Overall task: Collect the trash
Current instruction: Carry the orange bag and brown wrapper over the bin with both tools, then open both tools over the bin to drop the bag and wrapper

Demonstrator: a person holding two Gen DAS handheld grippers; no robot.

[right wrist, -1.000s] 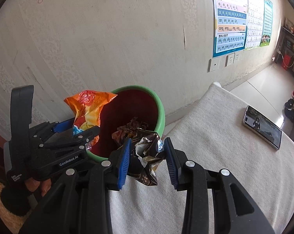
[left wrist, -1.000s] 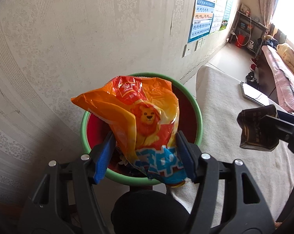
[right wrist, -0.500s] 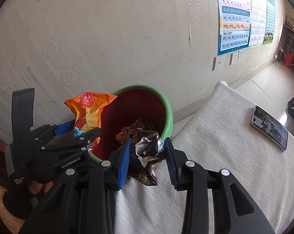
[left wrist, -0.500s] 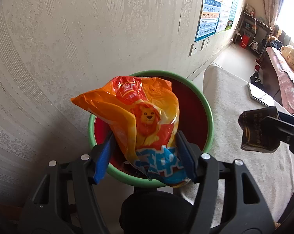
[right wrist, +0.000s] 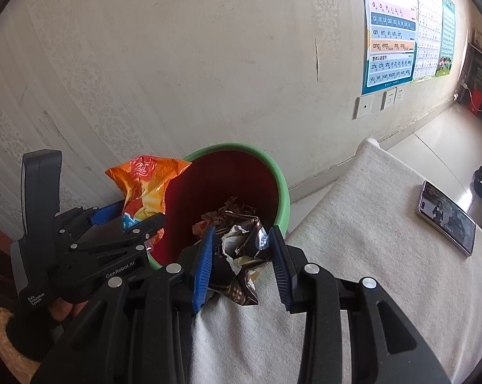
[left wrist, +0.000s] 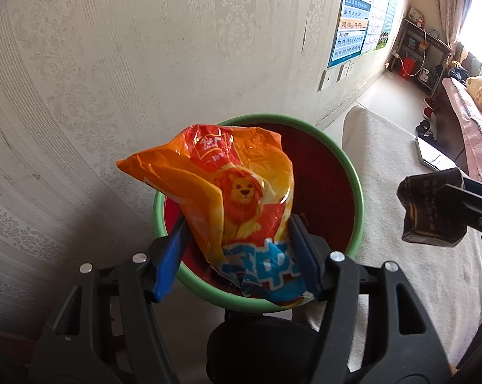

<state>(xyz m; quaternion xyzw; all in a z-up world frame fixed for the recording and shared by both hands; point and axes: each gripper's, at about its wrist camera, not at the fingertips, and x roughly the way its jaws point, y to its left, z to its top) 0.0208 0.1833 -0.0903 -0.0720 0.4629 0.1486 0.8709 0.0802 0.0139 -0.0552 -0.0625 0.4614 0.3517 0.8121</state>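
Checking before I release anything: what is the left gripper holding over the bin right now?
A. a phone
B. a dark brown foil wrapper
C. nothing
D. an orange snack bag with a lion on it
D: the left gripper has its blue pads pressed on the orange snack bag, above the green-rimmed bin.

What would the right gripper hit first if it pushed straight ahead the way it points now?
Probably the crumpled trash inside the green-rimmed red bin; the right gripper, holding the dark foil wrapper, points into its mouth, though depth is unclear.
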